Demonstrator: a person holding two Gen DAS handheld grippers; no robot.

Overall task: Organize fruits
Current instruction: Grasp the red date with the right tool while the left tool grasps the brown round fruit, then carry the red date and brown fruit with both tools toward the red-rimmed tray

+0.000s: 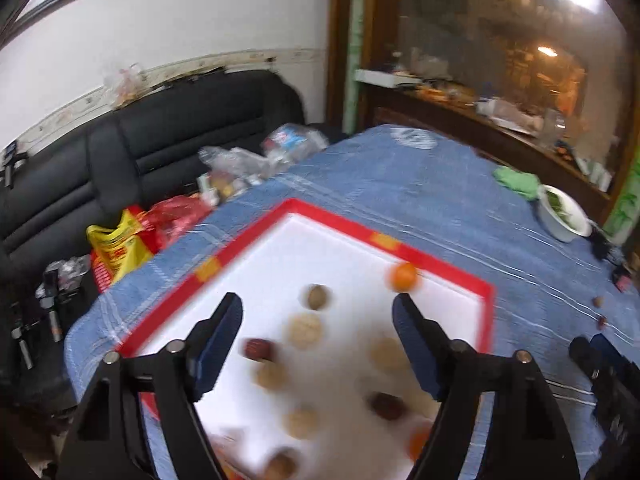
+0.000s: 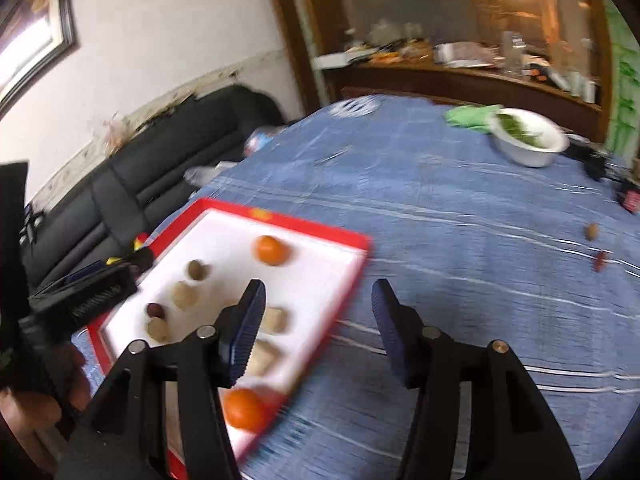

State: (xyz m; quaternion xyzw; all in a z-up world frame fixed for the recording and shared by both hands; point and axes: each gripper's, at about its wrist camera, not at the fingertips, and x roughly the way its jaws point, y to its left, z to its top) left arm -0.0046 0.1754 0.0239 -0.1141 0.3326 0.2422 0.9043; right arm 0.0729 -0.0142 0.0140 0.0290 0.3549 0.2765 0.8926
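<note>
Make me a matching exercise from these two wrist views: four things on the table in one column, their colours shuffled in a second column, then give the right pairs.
Things:
1. tray rim
2. tablecloth
3. bowl
4. cloth beside the bowl

Colours:
A. green
B. white
C. red
D. blue

Pairs: 1-C, 2-D, 3-B, 4-A.

The tray holds oranges, such as the far one, along with walnuts and dates. Both views are blurred, yet these colours read plainly.
</note>
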